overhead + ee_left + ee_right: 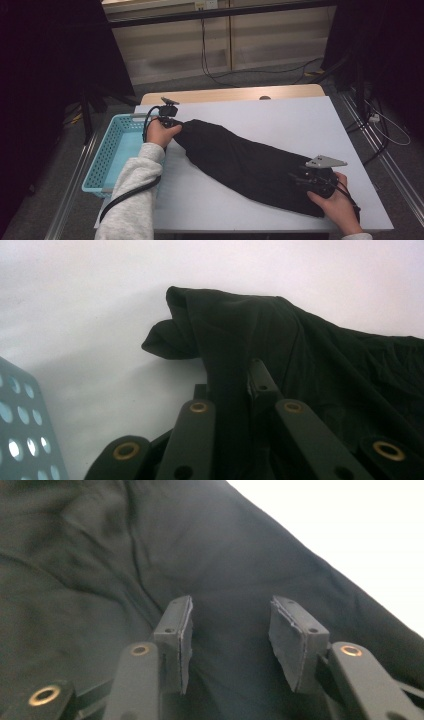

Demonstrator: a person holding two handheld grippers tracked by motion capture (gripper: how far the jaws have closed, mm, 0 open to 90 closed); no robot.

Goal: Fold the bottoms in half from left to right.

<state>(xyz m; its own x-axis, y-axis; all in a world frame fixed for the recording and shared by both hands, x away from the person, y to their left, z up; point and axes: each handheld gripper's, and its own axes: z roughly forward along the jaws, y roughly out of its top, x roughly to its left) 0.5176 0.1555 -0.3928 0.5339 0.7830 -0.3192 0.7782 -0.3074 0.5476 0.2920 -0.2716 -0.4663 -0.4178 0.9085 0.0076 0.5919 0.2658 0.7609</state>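
Black cloth (245, 165): soft, matte, creased, elongated on white table (280, 120). Left gripper (235, 390) pinches a fold; right gripper (230, 630) gapes above the fabric.

A plain black cloth (245, 165) lies on the white table (280, 115) beside a light-blue perforated basket (107, 155).

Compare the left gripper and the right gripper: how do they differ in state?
The left gripper is shut on the black cloth, pinching a fold at its far end; the right gripper is open, pads apart over the cloth's near end. Both are hand-held at the cloth on the white table.
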